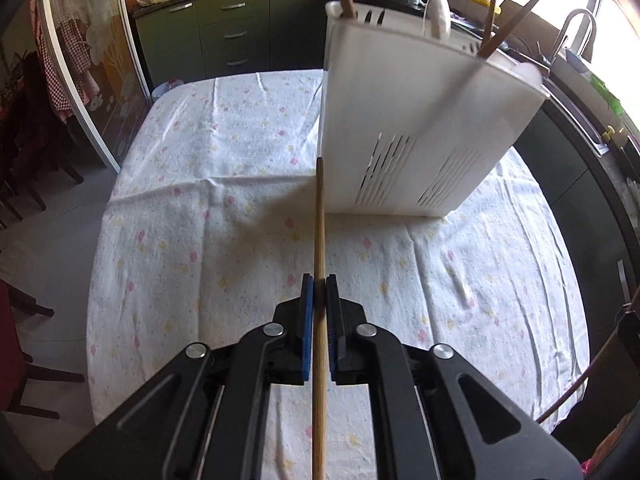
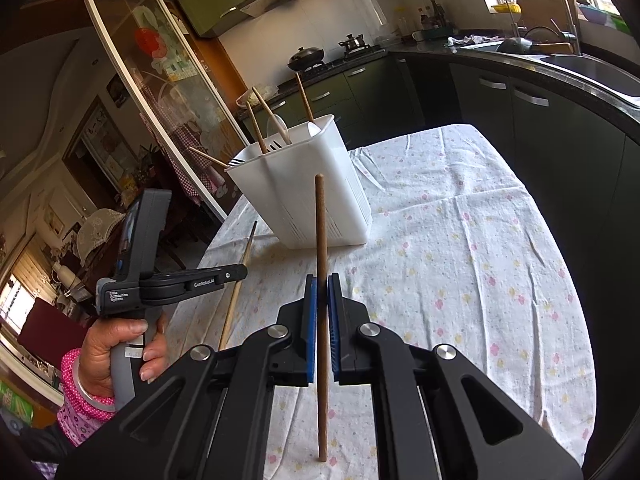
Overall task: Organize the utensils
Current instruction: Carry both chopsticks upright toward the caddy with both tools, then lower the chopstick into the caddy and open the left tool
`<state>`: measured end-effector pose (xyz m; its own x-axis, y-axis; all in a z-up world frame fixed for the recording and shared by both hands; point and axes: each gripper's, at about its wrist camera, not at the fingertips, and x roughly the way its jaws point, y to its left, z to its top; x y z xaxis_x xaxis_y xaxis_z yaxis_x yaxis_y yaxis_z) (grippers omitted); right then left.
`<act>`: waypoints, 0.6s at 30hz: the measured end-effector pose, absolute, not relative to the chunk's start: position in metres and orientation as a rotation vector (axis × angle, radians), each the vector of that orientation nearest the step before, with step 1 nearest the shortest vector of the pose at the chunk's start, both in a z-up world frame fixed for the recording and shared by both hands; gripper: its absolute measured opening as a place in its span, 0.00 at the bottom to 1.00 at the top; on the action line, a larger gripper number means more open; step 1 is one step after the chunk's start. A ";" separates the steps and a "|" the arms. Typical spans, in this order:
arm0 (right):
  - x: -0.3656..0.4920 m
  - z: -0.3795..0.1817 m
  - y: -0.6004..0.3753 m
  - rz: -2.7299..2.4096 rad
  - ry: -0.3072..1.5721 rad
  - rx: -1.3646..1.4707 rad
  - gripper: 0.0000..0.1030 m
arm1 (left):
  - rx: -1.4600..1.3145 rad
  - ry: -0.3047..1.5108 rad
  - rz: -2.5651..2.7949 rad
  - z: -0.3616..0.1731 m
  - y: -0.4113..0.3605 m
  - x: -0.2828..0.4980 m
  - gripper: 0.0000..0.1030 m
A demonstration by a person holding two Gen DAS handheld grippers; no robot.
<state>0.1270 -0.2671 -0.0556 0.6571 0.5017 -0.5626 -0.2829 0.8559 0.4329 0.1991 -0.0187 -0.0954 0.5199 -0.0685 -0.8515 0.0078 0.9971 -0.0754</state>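
In the left wrist view, my left gripper (image 1: 319, 284) is shut on a light wooden chopstick (image 1: 319, 220) that points toward the base of a white slotted utensil holder (image 1: 420, 120). The holder stands on the table and holds chopsticks, a white spoon (image 1: 438, 16) and a fork. In the right wrist view, my right gripper (image 2: 322, 280) is shut on a darker brown chopstick (image 2: 321, 220), held nearly upright in front of the holder (image 2: 304, 184). The left gripper (image 2: 242, 271) shows at the left with its light chopstick (image 2: 246, 256), gripped by a person's hand (image 2: 116, 344).
A flowered white tablecloth (image 1: 224, 208) covers the table (image 2: 460, 240). Green cabinets (image 1: 240, 36) and a stove with a wok (image 2: 306, 58) stand behind it. A counter with a sink (image 2: 592, 68) runs along the right. A glass sliding door (image 1: 92, 92) and dark chairs (image 1: 24, 184) are on the left.
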 end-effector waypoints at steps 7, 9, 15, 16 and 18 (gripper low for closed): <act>0.122 -0.050 -0.264 0.460 0.719 0.314 0.06 | -0.060 0.877 -0.113 -0.037 -0.022 0.157 0.06; 0.120 -0.049 -0.264 0.462 0.716 0.312 0.06 | -0.062 0.840 -0.139 -0.020 -0.025 0.147 0.06; 0.116 -0.045 -0.264 0.470 0.706 0.304 0.06 | -0.072 0.703 -0.203 0.035 -0.030 0.135 0.06; 0.116 -0.045 -0.264 0.471 0.706 0.302 0.06 | -0.078 0.673 -0.200 0.045 -0.030 0.136 0.06; 0.115 -0.044 -0.263 0.475 0.704 0.302 0.06 | -0.084 0.597 -0.188 0.064 -0.030 0.141 0.06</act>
